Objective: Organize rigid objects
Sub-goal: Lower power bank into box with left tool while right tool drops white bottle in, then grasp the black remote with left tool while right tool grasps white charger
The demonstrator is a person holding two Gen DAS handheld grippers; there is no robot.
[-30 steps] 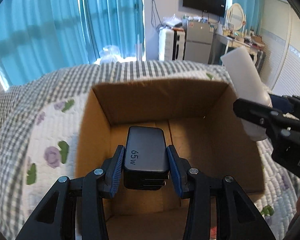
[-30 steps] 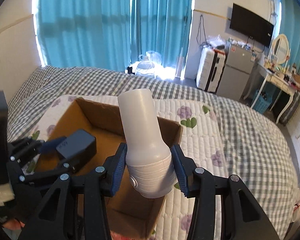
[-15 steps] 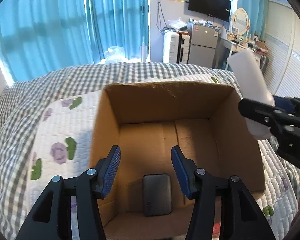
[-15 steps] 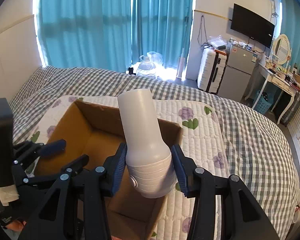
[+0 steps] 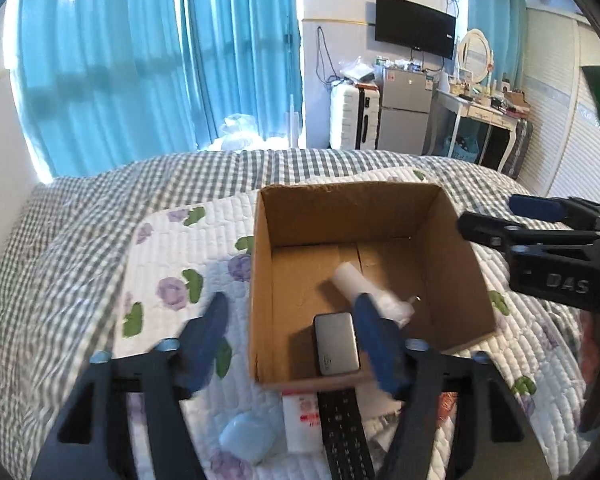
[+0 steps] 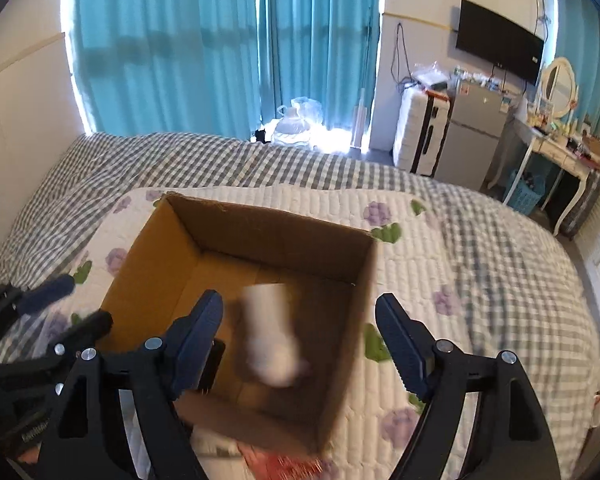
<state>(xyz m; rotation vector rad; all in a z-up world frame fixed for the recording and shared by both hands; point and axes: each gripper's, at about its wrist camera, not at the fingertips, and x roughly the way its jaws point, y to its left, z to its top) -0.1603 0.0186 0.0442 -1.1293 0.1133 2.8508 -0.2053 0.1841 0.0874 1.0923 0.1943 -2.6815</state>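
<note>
Dropping bottle (image 6: pixel 274 336) into box (image 6: pixel 348 304): right gripper (image 6: pixel 300 344) and left gripper (image 5: pixel 290 340) spread apart, empty; lift clear before reaching.

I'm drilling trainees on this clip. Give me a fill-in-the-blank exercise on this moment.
1. The white bottle and the charger are inside the cardboard ____.
2. Both the left gripper and the right gripper have their jaws ____.
3. The box sits on a ____.
4. The curtains are ____.

Missing words: box; open; bed; blue

Open left claw (image 5: pixel 290 332), charger (image 5: pixel 337 344) and white bottle (image 5: pixel 370 293) inside cardboard box (image 5: pixel 260 280)
</note>
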